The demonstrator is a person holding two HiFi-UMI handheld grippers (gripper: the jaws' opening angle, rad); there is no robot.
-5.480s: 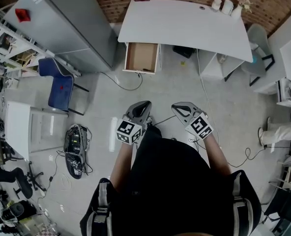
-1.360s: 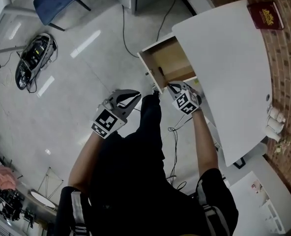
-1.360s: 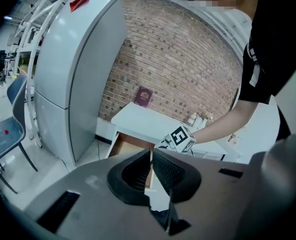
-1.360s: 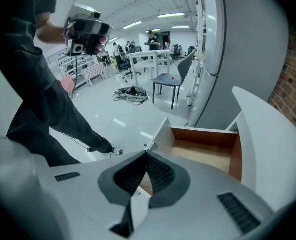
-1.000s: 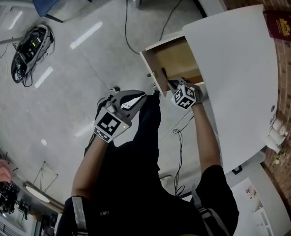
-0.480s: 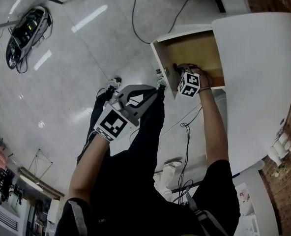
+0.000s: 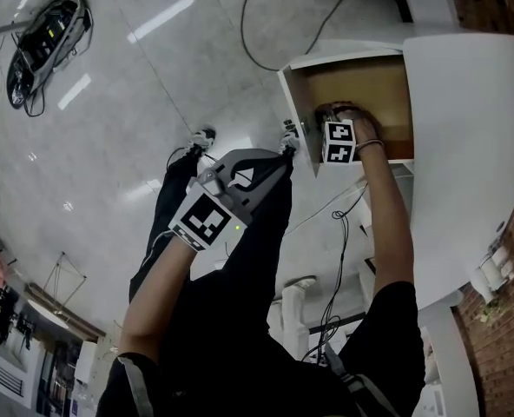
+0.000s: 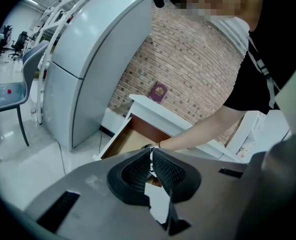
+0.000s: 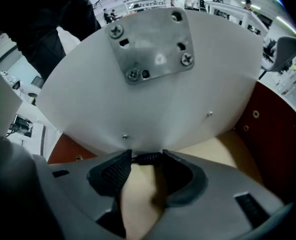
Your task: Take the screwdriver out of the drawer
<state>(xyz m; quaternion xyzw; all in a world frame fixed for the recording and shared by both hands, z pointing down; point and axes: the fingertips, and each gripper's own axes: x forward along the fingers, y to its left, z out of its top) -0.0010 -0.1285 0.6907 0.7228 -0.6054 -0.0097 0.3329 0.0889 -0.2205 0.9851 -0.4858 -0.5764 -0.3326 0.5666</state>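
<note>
Drawer: the drawer [image 7: 293, 98] stands pulled out from under the front edge of the white counter [image 7: 474, 146], with its wooden bottom in view.
Screwdriver: only a dark ribbed handle of the screwdriver [image 9: 149, 157] shows. It lies crosswise on the drawer bottom, right against the inside of the white front panel [image 9: 188, 109].
Right claw: the right claw [image 9: 146, 163] reaches steeply down into the drawer's front edge. Its jaws have just been opening and now stand released, with the handle lying between their tips and not pinched.
Left claw: the left claw [image 8: 151, 154] is clenched on nothing, tips touching. It is held over the person's black trousers, well apart from the drawer.
Metal plate: a metal plate [image 9: 153, 44] is screwed to the inside of the front panel, above the claw.
Book: a dark red book [image 8: 158, 91] lies on the counter near the brick wall.
</note>
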